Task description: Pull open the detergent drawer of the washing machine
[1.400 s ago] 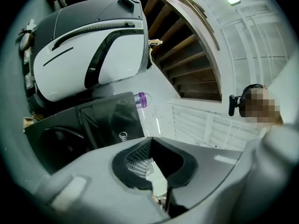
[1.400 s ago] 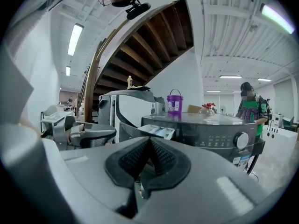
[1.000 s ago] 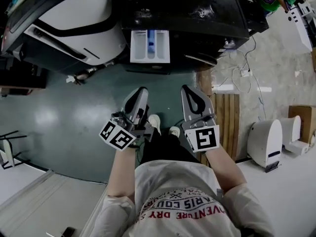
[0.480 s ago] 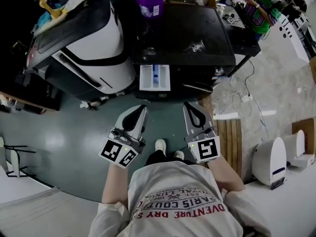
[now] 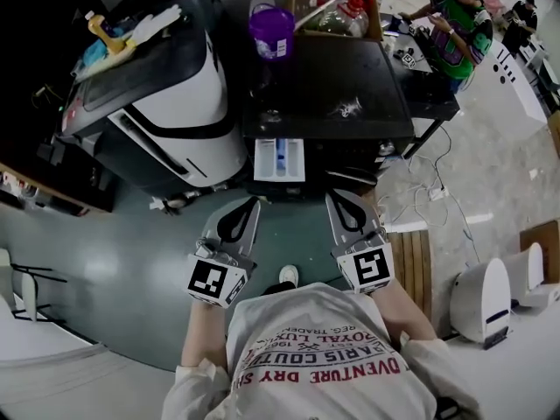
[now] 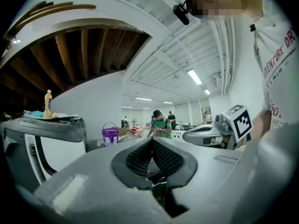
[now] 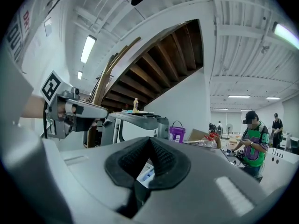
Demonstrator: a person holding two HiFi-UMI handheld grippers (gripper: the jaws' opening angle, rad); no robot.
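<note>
The black washing machine [image 5: 337, 81] stands straight ahead in the head view. Its white detergent drawer [image 5: 279, 158], with a blue insert, sticks out of the front. My left gripper [image 5: 248, 202] is held level a short way in front of the drawer and slightly left, shut and empty. My right gripper [image 5: 338, 196] hangs beside it to the right, also shut with nothing held. In the left gripper view the left gripper [image 6: 151, 141] has its pads pressed together. In the right gripper view the right gripper [image 7: 149, 140] has its pads meeting too, with the drawer [image 7: 145, 173] glimpsed below them.
A white machine [image 5: 171, 103] stands left of the washer. A purple bucket [image 5: 271, 29] and a cardboard box [image 5: 337, 3] sit at the back of the washer top. A person in green [image 5: 459, 33] stands far right. A wooden pallet [image 5: 411, 265] and cables lie on the floor at right.
Both grippers have come up from near the floor toward drawer height. The left gripper has rolled so its marker cube faces upward. The drawer has stayed pulled out.
</note>
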